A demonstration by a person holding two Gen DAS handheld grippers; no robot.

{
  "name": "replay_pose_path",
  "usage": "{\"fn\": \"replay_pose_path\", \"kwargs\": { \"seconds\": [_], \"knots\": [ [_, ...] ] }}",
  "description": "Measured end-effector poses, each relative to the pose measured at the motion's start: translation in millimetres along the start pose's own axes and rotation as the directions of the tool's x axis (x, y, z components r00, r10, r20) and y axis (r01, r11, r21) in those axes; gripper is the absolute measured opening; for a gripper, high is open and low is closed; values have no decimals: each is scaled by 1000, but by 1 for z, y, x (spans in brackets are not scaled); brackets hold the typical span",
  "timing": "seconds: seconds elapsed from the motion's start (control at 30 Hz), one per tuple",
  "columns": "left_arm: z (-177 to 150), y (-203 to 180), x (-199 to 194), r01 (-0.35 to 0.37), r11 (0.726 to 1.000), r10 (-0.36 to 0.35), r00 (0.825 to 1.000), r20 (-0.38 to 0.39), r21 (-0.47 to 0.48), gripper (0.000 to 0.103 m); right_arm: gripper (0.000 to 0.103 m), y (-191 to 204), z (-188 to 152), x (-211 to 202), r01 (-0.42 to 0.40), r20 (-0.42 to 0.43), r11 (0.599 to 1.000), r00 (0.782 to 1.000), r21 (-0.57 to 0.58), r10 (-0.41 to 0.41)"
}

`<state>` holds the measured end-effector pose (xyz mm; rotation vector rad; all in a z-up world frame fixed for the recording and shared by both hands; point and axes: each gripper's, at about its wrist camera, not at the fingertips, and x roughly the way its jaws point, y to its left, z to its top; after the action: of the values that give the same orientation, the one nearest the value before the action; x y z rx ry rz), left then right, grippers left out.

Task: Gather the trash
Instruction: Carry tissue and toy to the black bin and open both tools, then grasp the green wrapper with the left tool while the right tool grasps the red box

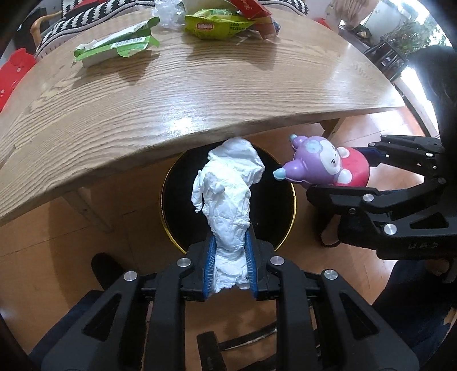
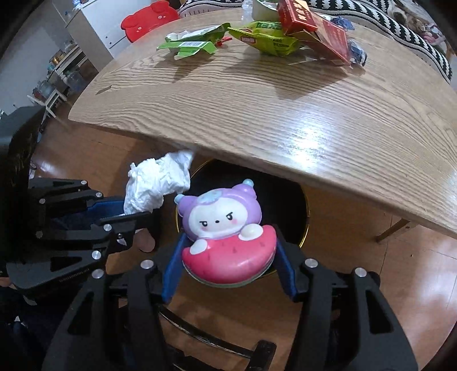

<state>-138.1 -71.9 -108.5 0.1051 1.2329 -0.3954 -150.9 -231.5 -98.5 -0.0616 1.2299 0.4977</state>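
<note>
Both grippers hang side by side over a black bin with a gold rim, which stands on the wood floor half under the near edge of a wooden table.

Left gripper: jaws close together, clamped on a crumpled white tissue. The blue pads press it from both sides. The wad sticks out well past the fingertips, and its far end reaches the table edge. It hangs over the bin's mouth.

Right gripper: jaws spread wide, with a toy between them. It is a purple-hooded figure with a white face, resting on a pink watermelon-slice base. The blue pads stand at either side of the base; whether they press it or only flank it, I cannot tell. The toy sits above the bin's near rim.

The two grippers are near each other, not touching; tissue and toy are just apart.

On the table's far side, well away from both grippers: a torn green wrapper, a yellow-green snack bag, a red carton lying on the bag, and some clear plastic.

A red plastic stool stands beyond the table. A black-and-white striped cushion lies along the table's far edge.
</note>
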Motion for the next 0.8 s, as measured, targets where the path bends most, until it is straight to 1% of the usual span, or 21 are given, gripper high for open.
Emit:
{"fn": "replay_pose_path", "kwargs": {
  "seconds": [0.03, 0.07, 0.1, 0.17, 0.23, 0.37, 0.43, 0.5, 0.53, 0.57, 0.63, 0.67, 0.7, 0.77, 0.8],
  "knots": [
    [0, -1, 0, -7, 1000, 7, 1000, 0, 5, 22, 64, -1, 0, -1, -2, 4, 1000, 1000, 4, 2],
    [1, -2, 1, -12, 1000, 12, 1000, 1, 11, 30, 66, 0, 1, -2, -2, 10, 1000, 1000, 3, 2],
    [1, -4, 0, -17, 1000, 17, 1000, 6, 20, 41, 69, 0, 2, -4, 0, 18, 1000, 1000, 1, 0],
    [1, -8, -2, -22, 999, 21, 999, 24, 31, 53, 69, 0, 4, -6, 5, 30, 1000, 1000, -3, -5],
    [1, -9, -4, -24, 999, 23, 999, 29, 37, 53, 69, -1, 5, -8, 6, 39, 1000, 999, 0, -6],
    [3, -6, -6, -22, 1000, 21, 999, 32, 15, 54, 70, -4, 7, -12, 3, 53, 1000, 999, 6, -3],
    [4, -5, -9, -24, 1000, 23, 999, 43, 13, 61, 75, -2, 6, -14, 1, 63, 1000, 998, 3, -1],
    [5, -4, -13, -30, 999, 29, 998, 62, 12, 76, 79, 0, 8, -19, 6, 86, 1000, 996, -5, -5],
    [6, -4, -16, -38, 999, 37, 996, 76, 11, 80, 82, 1, 9, -24, 6, 106, 1000, 994, -9, -5],
    [7, -5, -22, -49, 999, 48, 994, 97, 9, 85, 82, 1, 10, -29, 2, 122, 1000, 993, -9, 0],
    [9, -5, -35, -44, 999, 43, 989, 140, 6, 88, 84, 1, 14, -46, -18, 180, 1000, 984, -7, 19],
    [11, -4, -43, -36, 999, 35, 985, 168, 4, 92, 87, 0, 17, -53, -24, 204, 1000, 979, -7, 24],
    [12, -3, -49, -35, 999, 35, 981, 192, -2, 94, 92, -1, 20, -63, -28, 240, 1000, 970, -5, 28],
    [18, 4, -63, -48, 998, 53, 969, 242, -28, 94, 94, -6, 27, -80, -23, 299, 1000, 954, 2, 21],
    [21, 8, -67, -52, 998, 61, 966, 252, -42, 94, 94, -9, 31, -85, -20, 318, 1000, 948, 10, 16]
  ]
}}
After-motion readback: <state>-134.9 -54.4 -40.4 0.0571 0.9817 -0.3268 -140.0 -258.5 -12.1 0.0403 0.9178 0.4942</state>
